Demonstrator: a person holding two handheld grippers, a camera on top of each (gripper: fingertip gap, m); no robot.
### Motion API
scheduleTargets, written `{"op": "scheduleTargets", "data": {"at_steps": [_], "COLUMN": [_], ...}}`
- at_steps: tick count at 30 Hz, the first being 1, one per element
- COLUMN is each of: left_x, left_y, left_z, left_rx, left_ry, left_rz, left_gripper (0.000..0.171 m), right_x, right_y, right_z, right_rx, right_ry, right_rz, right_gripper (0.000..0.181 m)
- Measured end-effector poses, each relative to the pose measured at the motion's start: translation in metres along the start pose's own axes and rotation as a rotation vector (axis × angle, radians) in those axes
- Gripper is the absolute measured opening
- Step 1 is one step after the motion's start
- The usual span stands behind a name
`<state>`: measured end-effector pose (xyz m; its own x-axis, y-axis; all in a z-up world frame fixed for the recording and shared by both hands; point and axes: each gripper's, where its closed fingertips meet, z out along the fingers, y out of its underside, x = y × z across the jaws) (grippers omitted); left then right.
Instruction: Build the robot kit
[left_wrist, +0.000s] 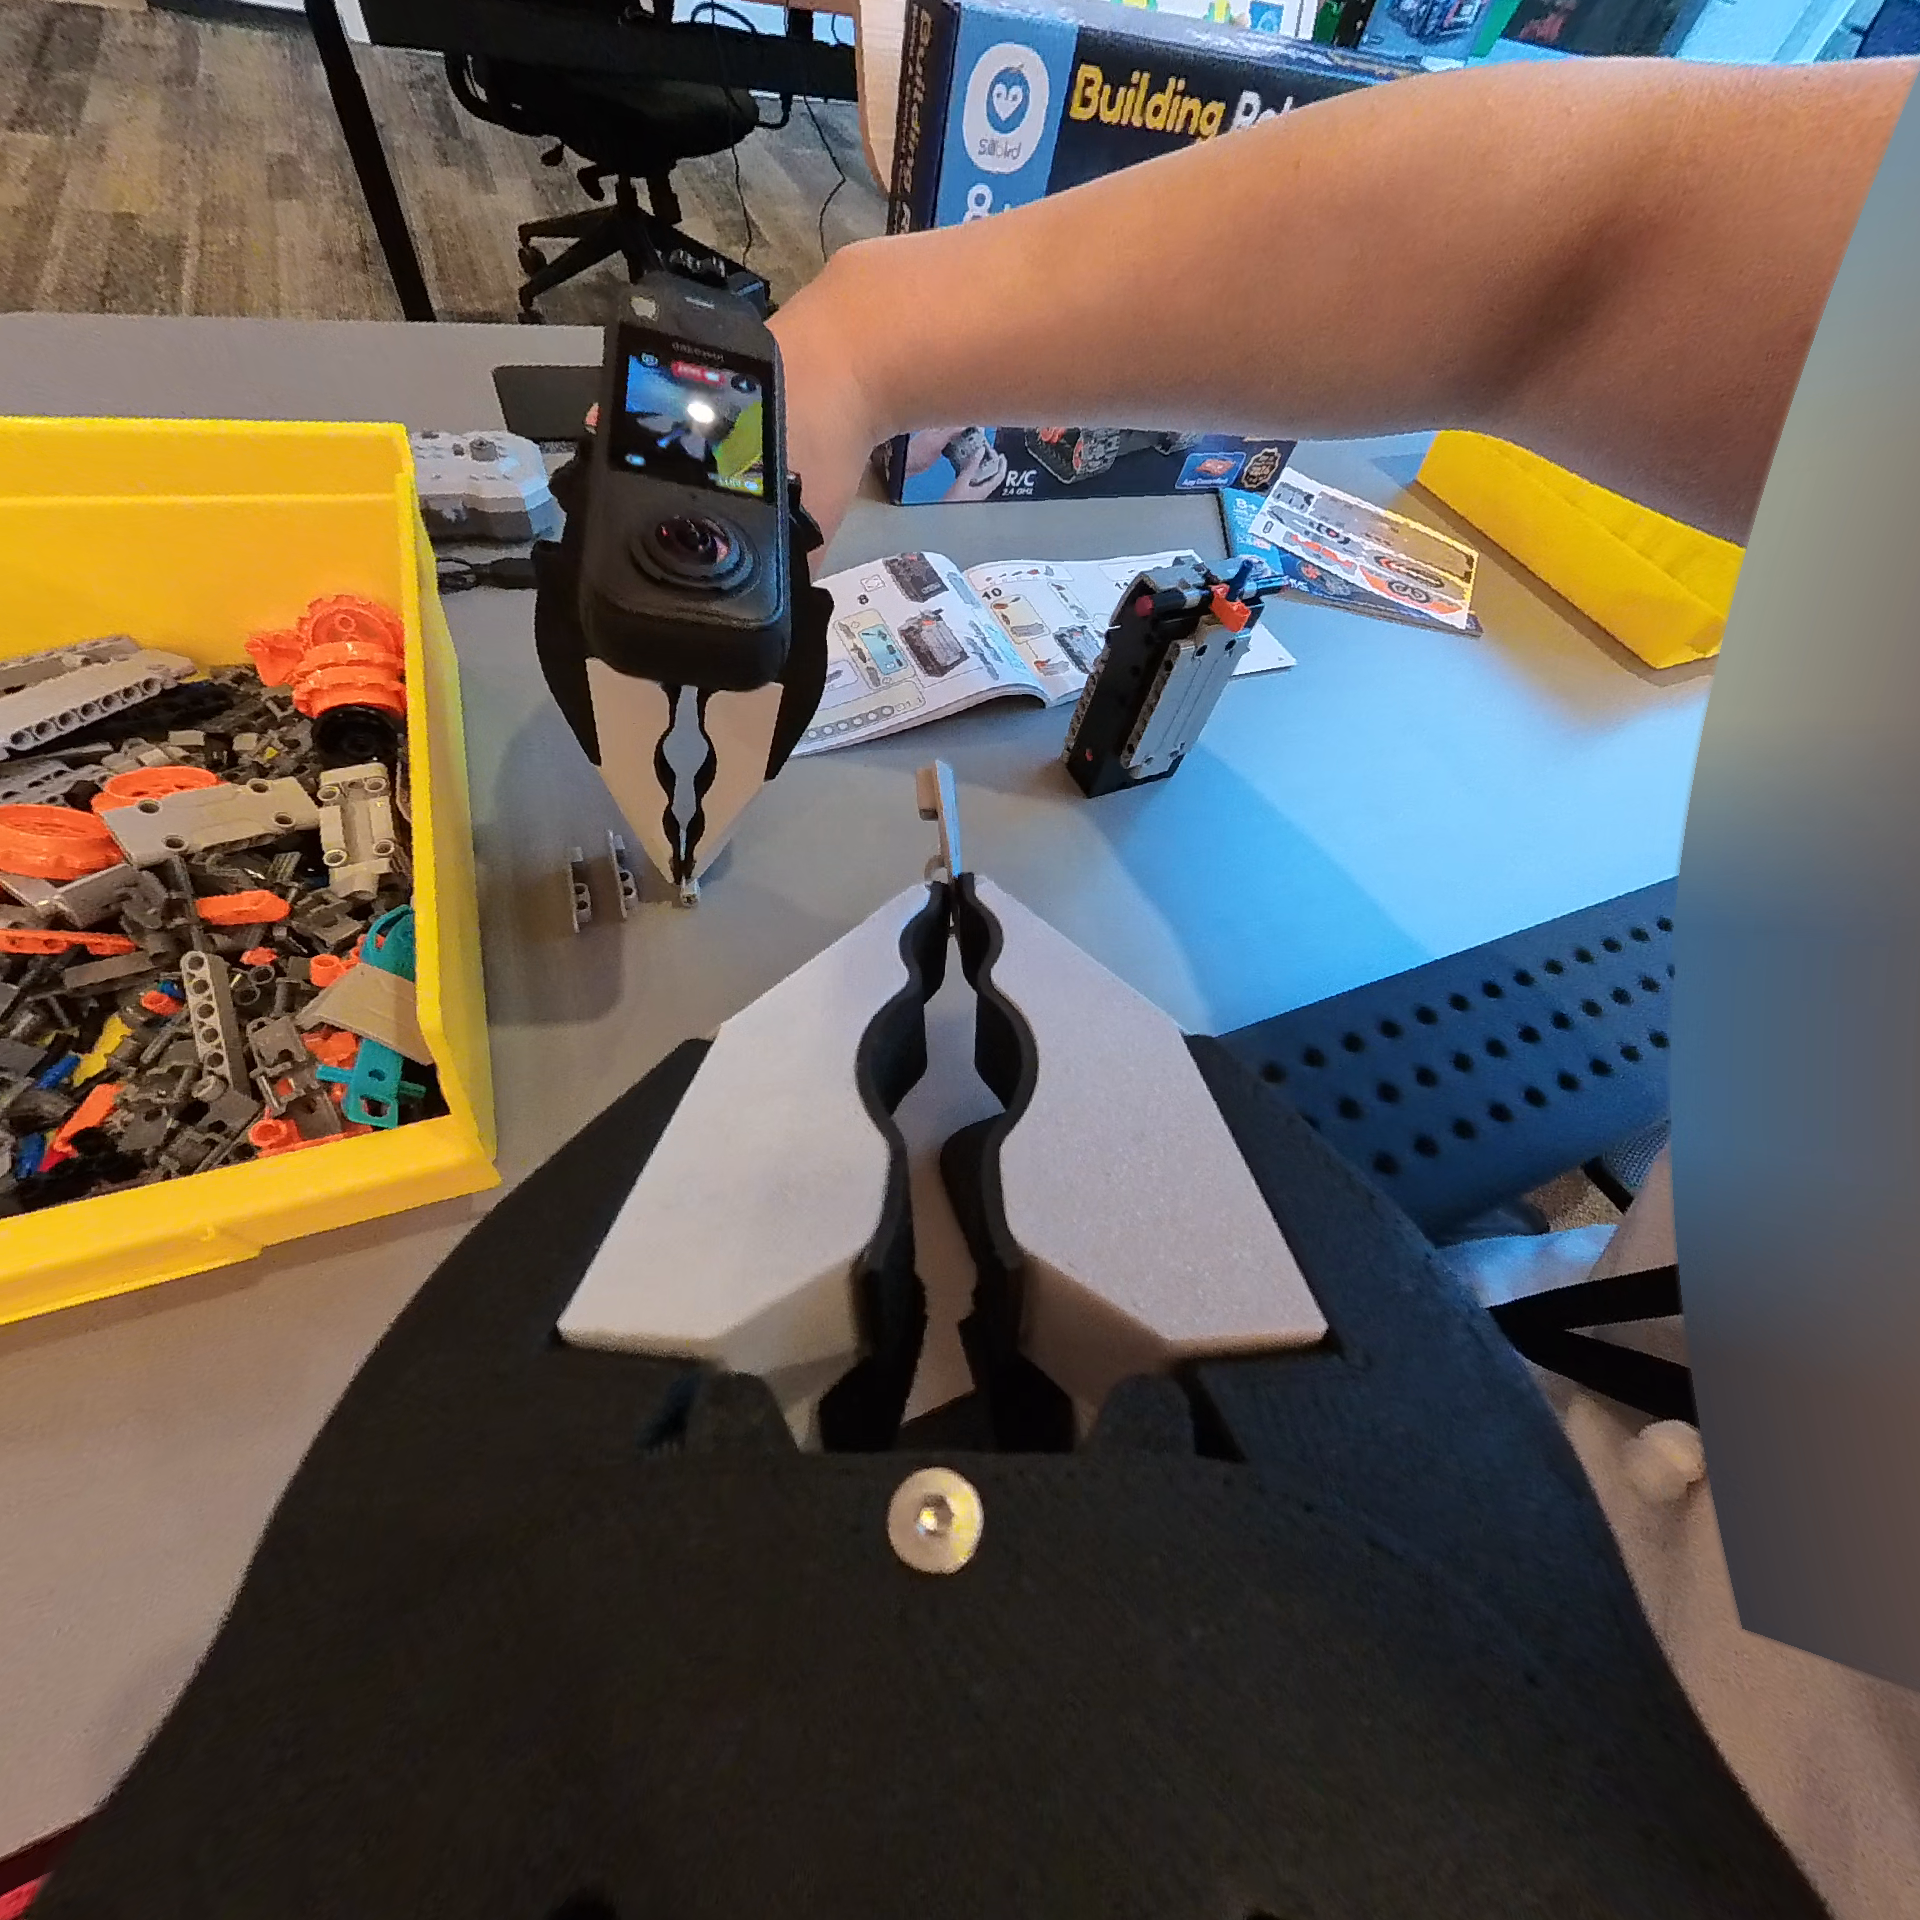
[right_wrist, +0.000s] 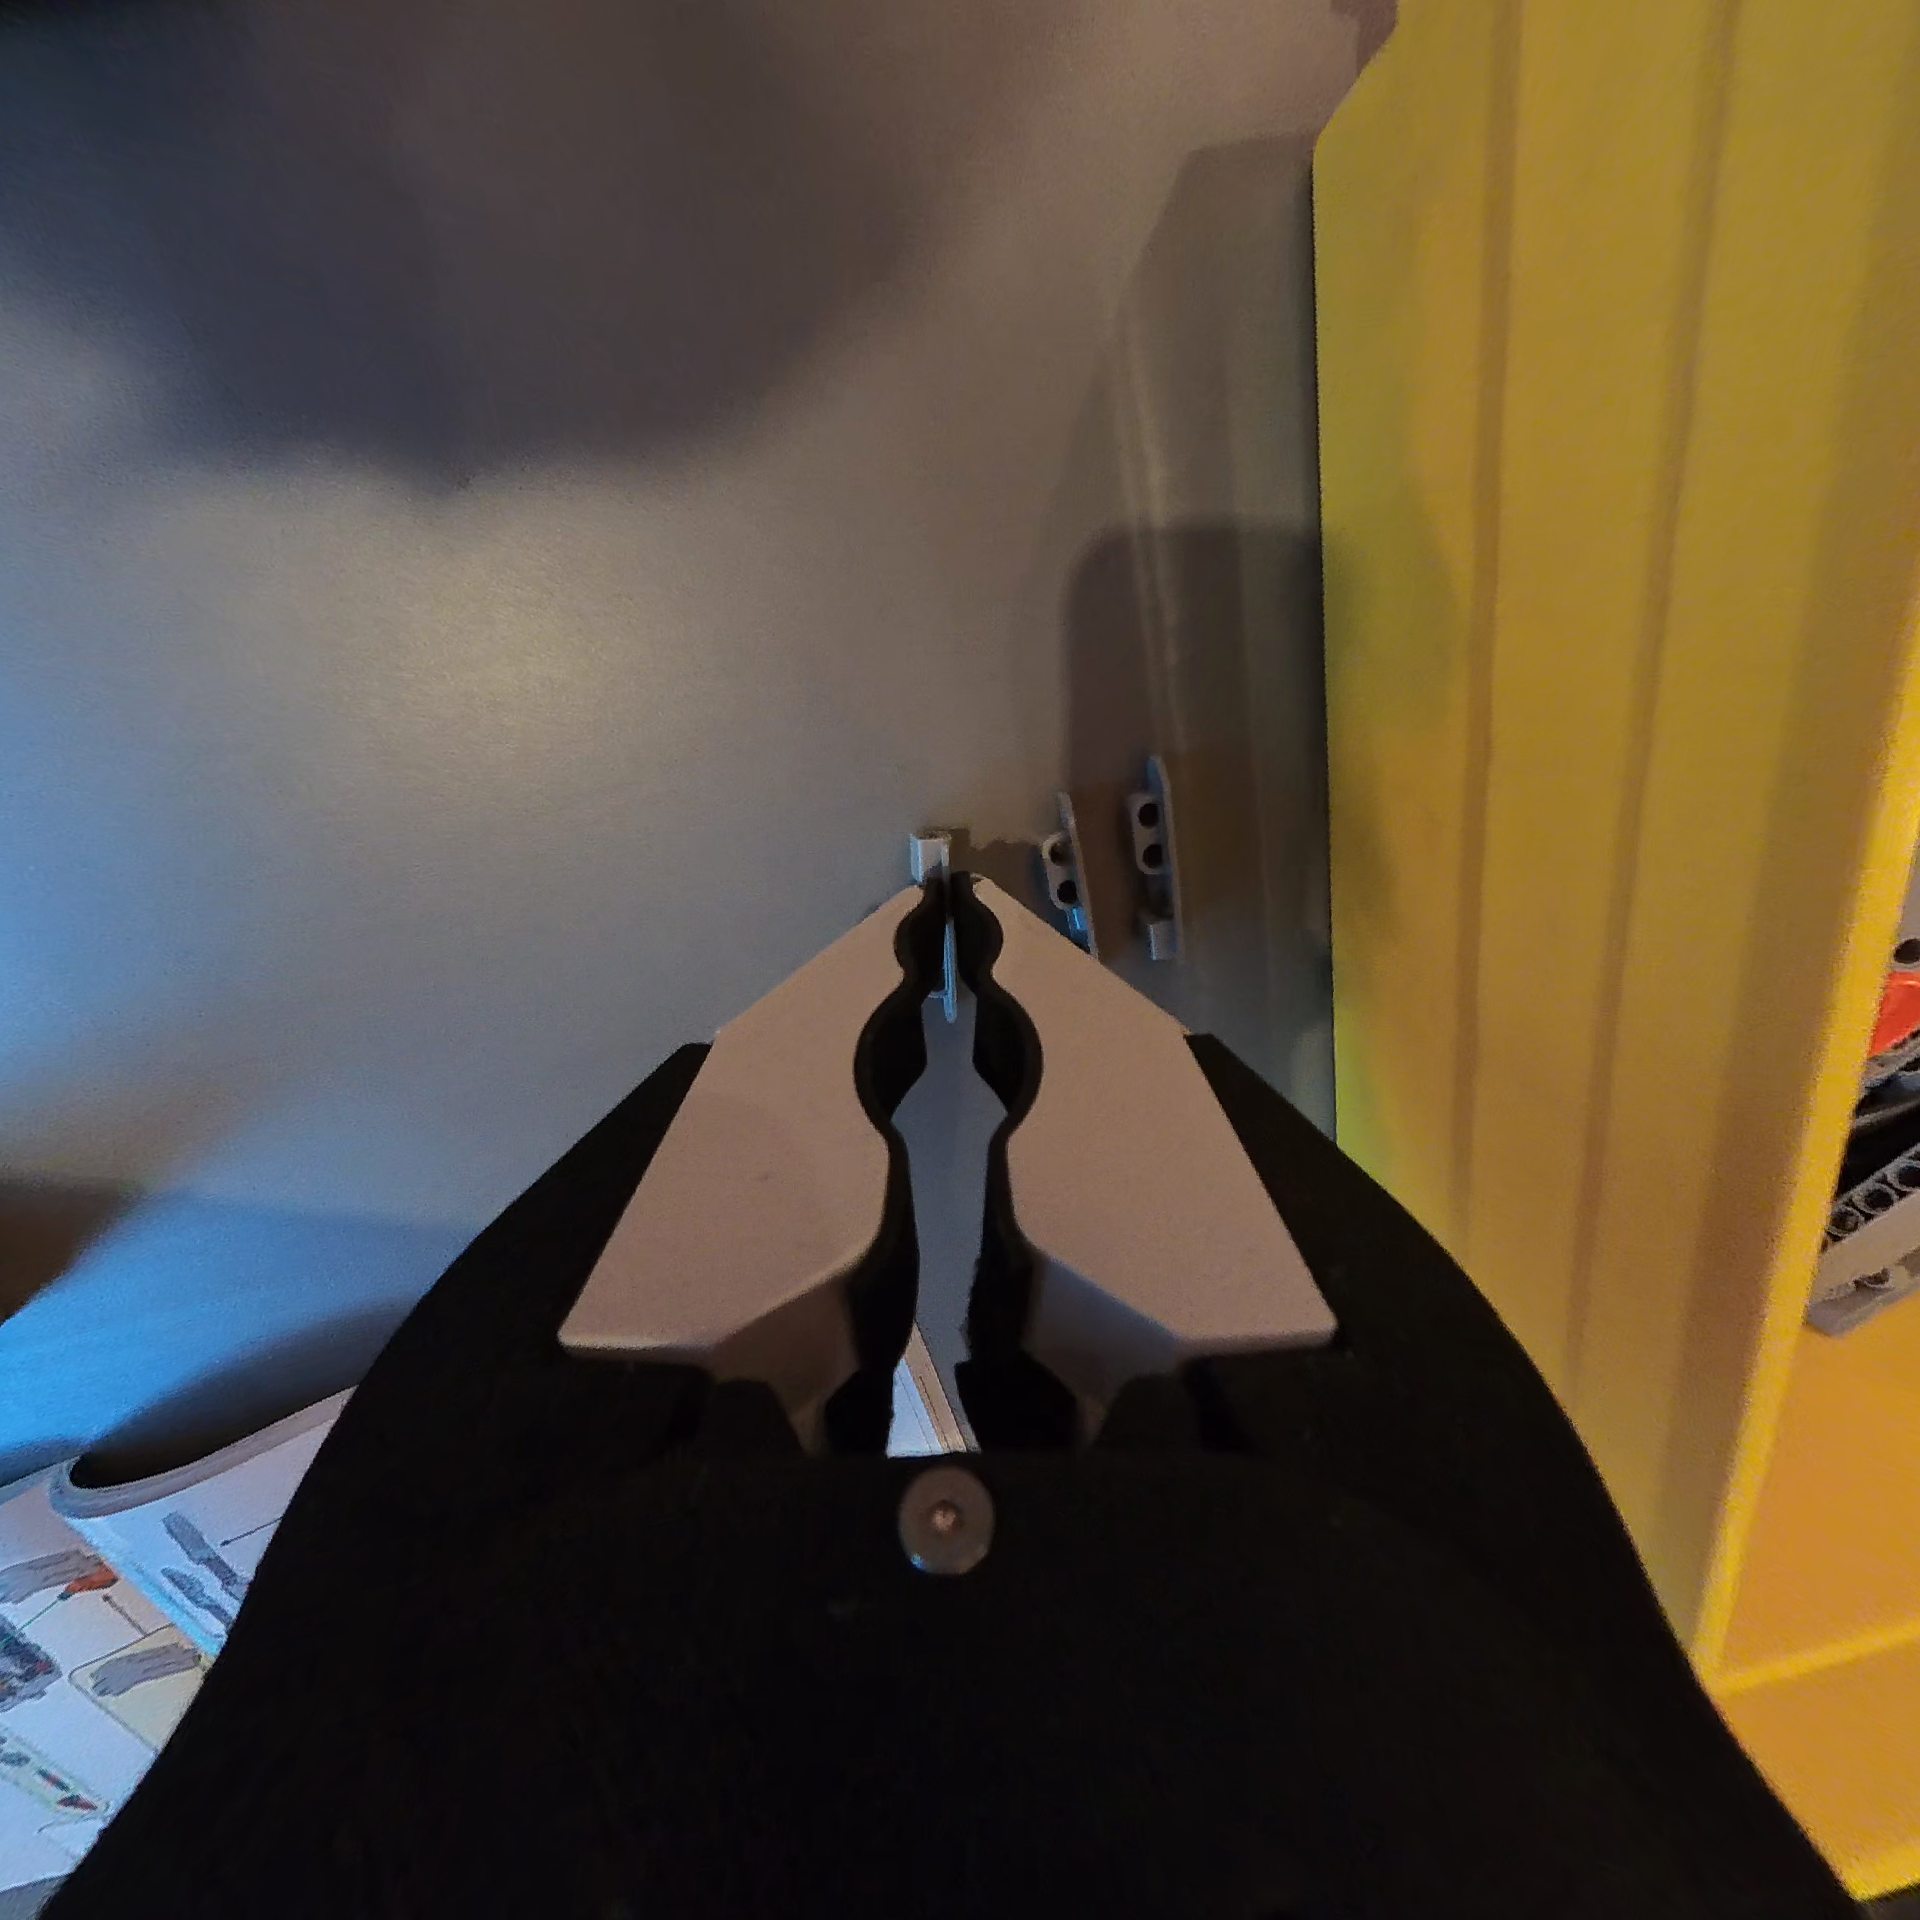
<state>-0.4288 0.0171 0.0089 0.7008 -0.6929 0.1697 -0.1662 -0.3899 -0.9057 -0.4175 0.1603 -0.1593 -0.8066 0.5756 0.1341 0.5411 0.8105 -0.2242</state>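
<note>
My left gripper (left_wrist: 950, 883) is shut on a thin grey building piece (left_wrist: 943, 819) that sticks up past its tips, held above the grey table (left_wrist: 1351, 831). My right gripper (right_wrist: 948, 883) is shut on a small grey piece (right_wrist: 928, 854) and points straight down with its tips at the table top. It also shows in the left wrist view (left_wrist: 686, 883), held by a person's arm (left_wrist: 1299, 270). Two small grey pieces with holes (right_wrist: 1112, 868) lie on the table just beside its tips; they also show in the left wrist view (left_wrist: 603, 888).
A yellow bin (left_wrist: 457, 935) full of several loose grey, black and orange building parts stands at the left. An open instruction booklet (left_wrist: 966, 634), a partly built black and grey block (left_wrist: 1164, 675), a sticker sheet (left_wrist: 1361, 561), the set's box (left_wrist: 1081, 104) and a yellow lid (left_wrist: 1579, 540) lie farther back.
</note>
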Motion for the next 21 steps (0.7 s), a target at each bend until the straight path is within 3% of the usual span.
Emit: {"op": "scheduleTargets", "data": {"at_steps": [8, 12, 17, 21], "left_x": [-0.003, -0.004, -0.011, -0.031], "left_y": [0.001, 0.004, 0.009, 0.005], "left_z": [0.002, 0.005, 0.016, 0.027], "left_rx": [-0.003, -0.011, -0.022, 0.018], "left_ry": [0.003, 0.009, 0.018, -0.071], "left_rz": [-0.016, -0.021, -0.037, 0.013], "left_gripper": [0.000, 0.000, 0.000, 0.000], "right_x": [-0.001, 0.004, 0.013, 0.010], "right_y": [0.008, 0.005, -0.014, -0.048], "right_z": [0.001, -0.014, -0.068, -0.132], "right_rx": [-0.032, 0.000, 0.122, 0.381], "right_ry": [-0.005, 0.054, 0.224, 0.409], "right_rz": [0.031, 0.048, 0.171, 0.539], "right_gripper": [0.012, 0.011, 0.011, 0.017]}}
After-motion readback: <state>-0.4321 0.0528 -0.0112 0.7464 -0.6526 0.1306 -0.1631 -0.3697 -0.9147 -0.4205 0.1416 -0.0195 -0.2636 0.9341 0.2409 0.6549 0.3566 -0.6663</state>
